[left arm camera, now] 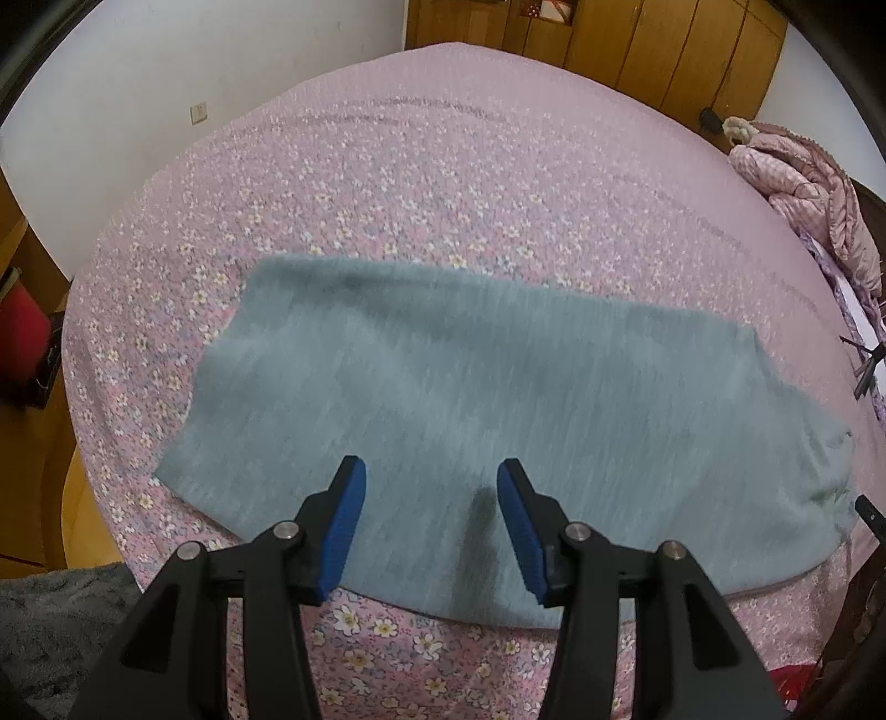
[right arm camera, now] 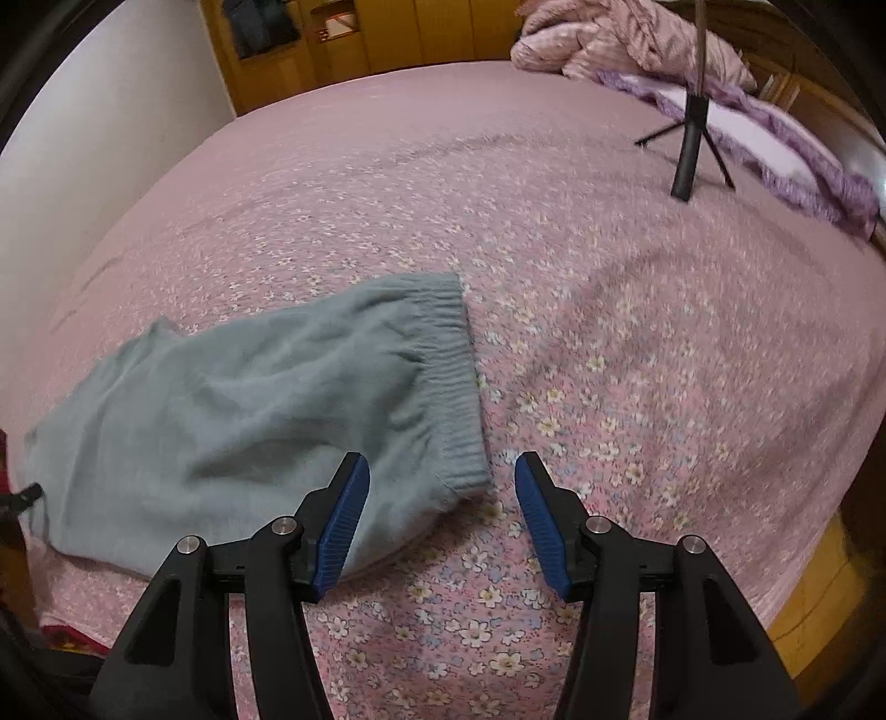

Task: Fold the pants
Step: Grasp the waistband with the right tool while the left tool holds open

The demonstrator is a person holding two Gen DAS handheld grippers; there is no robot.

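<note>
Grey-blue pants [left arm camera: 470, 399] lie flat on the pink flowered bed, folded into a broad band that runs left to right. My left gripper [left arm camera: 432, 487] is open and empty, above the near edge of the pants. In the right wrist view the ribbed waistband [right arm camera: 448, 382] forms the right end of the pants [right arm camera: 232, 415]. My right gripper [right arm camera: 443, 482] is open and empty, above the near corner of the waistband, its left finger over the cloth and its right finger over the bedspread.
The bedspread [left arm camera: 443, 183] covers the whole bed. A pink quilted bundle [left arm camera: 803, 183] lies at the far right, also in the right wrist view [right arm camera: 626, 39]. A black tripod [right arm camera: 686, 138] stands on the bed. Wooden wardrobes [left arm camera: 637, 44] line the back wall.
</note>
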